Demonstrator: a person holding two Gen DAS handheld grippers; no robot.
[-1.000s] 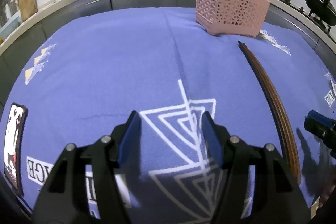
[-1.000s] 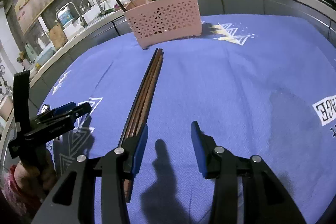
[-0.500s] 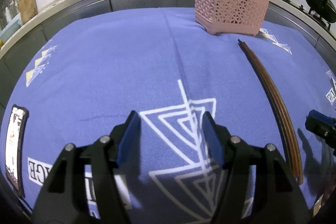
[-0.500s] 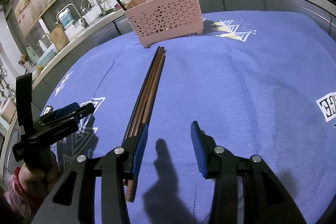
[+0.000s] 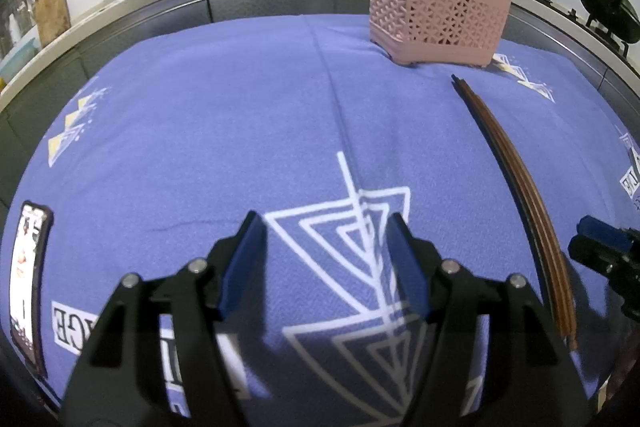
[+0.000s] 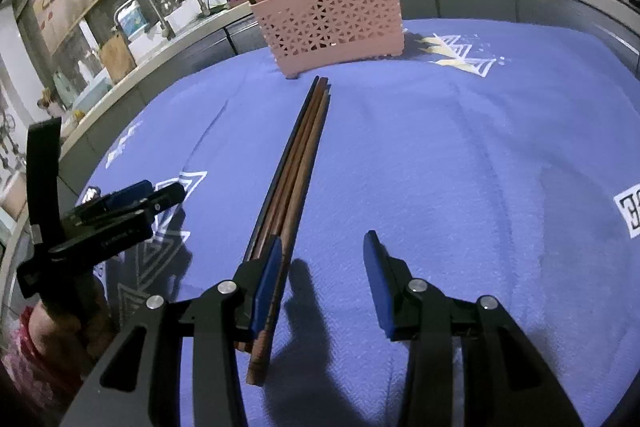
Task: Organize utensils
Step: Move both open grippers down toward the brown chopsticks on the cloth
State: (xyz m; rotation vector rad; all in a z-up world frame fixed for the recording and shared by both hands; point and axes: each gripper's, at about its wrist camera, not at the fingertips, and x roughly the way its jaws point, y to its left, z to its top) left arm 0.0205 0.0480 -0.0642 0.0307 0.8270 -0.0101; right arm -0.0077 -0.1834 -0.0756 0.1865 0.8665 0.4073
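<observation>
Your right hand-held gripper (image 6: 320, 275) gapes wide and empty; the chopsticks (image 6: 298, 183) lie under its left finger, pointing straight ahead toward the pink basket (image 6: 332, 19). Your left hand-held gripper (image 5: 324, 259), open too, sits farther away.

Right wrist view: the near end of the chopsticks (image 6: 298, 183) slips behind the right tool's (image 6: 320, 281) left finger (image 6: 266, 287), so contact there is unclear. The left tool (image 6: 120, 211) is half cut by the frame edge. Left wrist view: only a tip of the right tool (image 5: 608, 247) shows at the edge. The phone (image 5: 26, 279) screen is too blurred to read. Utensils in the pink basket (image 5: 436, 23) are hidden below its rim.
</observation>
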